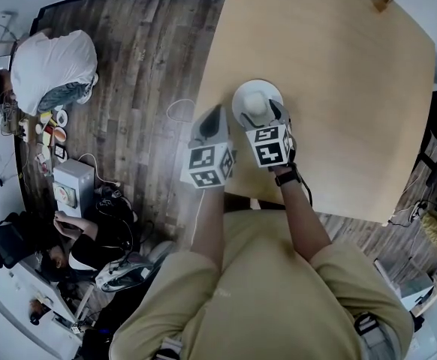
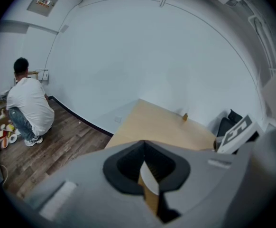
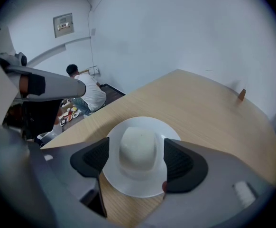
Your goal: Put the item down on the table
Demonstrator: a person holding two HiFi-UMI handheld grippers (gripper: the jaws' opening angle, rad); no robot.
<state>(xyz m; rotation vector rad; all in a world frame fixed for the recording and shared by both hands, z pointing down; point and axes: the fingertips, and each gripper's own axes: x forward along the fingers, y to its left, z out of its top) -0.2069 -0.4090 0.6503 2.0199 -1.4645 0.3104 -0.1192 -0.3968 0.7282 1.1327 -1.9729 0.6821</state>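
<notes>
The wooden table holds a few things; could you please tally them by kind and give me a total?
white plate: 1
white domed item on the plate: 1
small brown object at the far edge: 1
Total: 3

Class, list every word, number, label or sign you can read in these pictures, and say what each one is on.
No text here can be read.
Wall panel: its print is too small and blurred to read.
Marker cubes: black-and-white squares only, no letters or numbers.
</notes>
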